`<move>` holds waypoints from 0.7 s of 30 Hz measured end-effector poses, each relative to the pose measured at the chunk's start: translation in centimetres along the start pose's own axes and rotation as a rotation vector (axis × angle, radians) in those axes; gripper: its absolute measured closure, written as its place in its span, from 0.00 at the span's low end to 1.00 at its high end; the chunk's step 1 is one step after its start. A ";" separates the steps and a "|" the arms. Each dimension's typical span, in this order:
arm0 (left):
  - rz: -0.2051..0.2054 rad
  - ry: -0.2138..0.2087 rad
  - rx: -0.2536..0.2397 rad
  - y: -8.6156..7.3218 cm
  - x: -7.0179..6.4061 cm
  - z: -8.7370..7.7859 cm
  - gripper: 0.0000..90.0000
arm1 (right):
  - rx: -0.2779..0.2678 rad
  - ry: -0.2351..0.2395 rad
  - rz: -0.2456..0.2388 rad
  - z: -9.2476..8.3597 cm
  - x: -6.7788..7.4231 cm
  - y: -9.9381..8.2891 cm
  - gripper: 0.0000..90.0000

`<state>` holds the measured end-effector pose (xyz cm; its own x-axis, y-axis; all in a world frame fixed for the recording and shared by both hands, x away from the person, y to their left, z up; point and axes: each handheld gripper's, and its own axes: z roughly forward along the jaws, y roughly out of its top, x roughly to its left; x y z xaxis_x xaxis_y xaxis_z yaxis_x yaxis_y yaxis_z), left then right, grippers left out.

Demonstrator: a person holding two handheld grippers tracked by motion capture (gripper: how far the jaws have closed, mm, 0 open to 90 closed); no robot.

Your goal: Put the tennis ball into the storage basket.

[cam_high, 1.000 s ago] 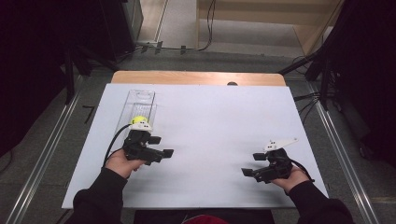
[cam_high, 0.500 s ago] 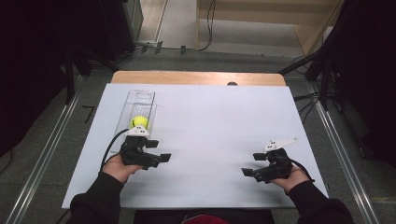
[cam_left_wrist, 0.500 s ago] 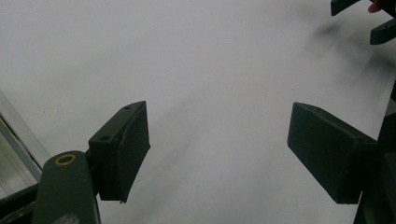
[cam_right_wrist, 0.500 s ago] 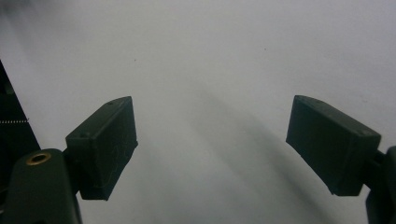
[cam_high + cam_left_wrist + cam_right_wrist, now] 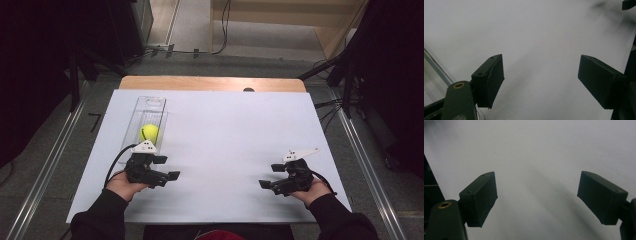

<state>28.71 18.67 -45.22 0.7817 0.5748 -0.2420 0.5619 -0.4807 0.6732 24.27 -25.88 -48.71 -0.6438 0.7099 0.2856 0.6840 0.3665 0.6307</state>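
A white sheet (image 5: 235,150) covers the table, with a strip of bare wood (image 5: 210,83) showing at its far edge and grey floor and dark racks around it; toward the far left of the sheet lies a long clear plastic tube (image 5: 145,120), and a yellow-green tennis ball (image 5: 149,133) sits inside it near the end closest to the person. The left gripper (image 5: 167,167) rests low over the sheet just beside that near end of the tube, held in the person's left hand (image 5: 125,184); in the left gripper view its jaws stand apart with nothing but white sheet between them, and the tube's clear edge (image 5: 435,67) runs along the lower left corner. The right gripper (image 5: 267,176) sits well apart at the near right of the sheet, in the person's right hand (image 5: 311,192); in the right gripper view its jaws are likewise spread wide and empty over the bare sheet.
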 end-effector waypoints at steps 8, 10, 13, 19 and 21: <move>0.001 -0.011 -0.008 -0.7 -0.2 -0.5 0.24 | 0.000 -0.001 0.003 0.0 0.0 0.0 0.16; 0.002 -0.015 -0.006 -0.8 -0.3 -0.6 0.24 | 0.001 -0.002 0.003 0.0 0.0 0.0 0.16; 0.008 -0.016 0.011 -1.0 -0.6 -0.6 0.24 | 0.001 -0.001 0.002 0.0 0.0 0.0 0.16; 0.023 -0.018 0.035 -1.3 -0.7 -0.4 0.24 | 0.001 -0.002 0.003 0.0 0.0 0.0 0.16; 0.022 -0.023 0.033 -1.3 -0.7 -0.4 0.24 | 0.001 -0.001 0.002 0.0 0.0 0.0 0.16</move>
<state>27.30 19.19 -45.68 0.7998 0.5484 -0.2440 0.5529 -0.5147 0.6553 24.27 -25.89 -48.73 -0.6418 0.7116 0.2859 0.6858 0.3658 0.6292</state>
